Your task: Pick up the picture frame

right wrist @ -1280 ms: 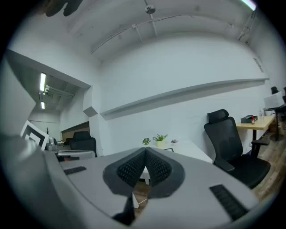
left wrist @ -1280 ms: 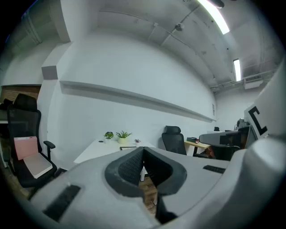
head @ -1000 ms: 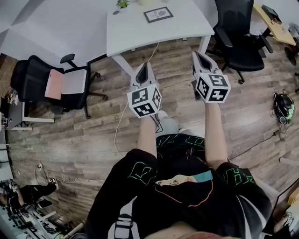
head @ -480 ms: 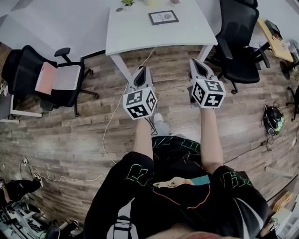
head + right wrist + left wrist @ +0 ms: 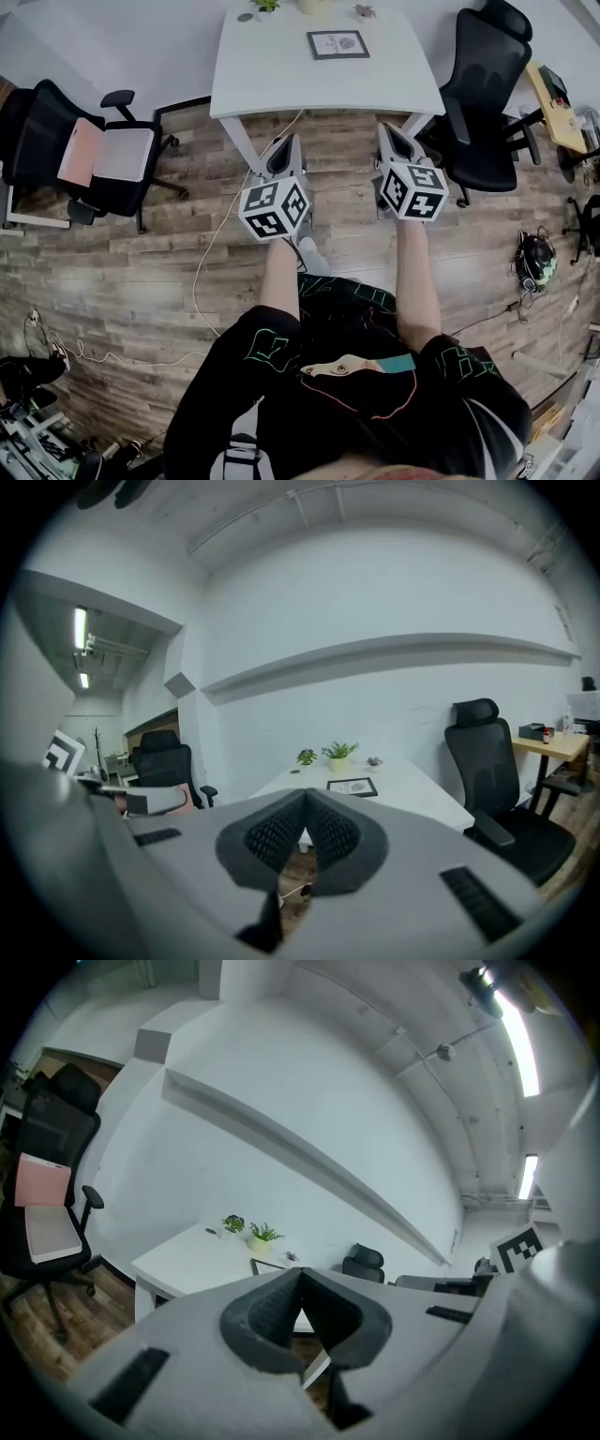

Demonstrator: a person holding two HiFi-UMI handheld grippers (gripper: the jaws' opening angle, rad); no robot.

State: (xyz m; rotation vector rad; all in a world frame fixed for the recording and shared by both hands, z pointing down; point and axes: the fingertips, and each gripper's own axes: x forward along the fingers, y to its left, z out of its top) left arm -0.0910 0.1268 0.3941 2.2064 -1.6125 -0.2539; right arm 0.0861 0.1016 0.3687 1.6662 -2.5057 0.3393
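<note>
you are holding your left hand-held gripper [image 5: 288, 142] and right hand-held gripper [image 5: 390, 133] closed, empty; the picture frame [image 5: 337, 44] is lying untouched on the counter [image 5: 272, 75], top centre.

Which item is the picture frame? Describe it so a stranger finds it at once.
Look to the white desk against the wall. The picture frame lies flat near its far edge, before the small potted plants. It is the only flat, dark-bordered rectangle there.
</note>
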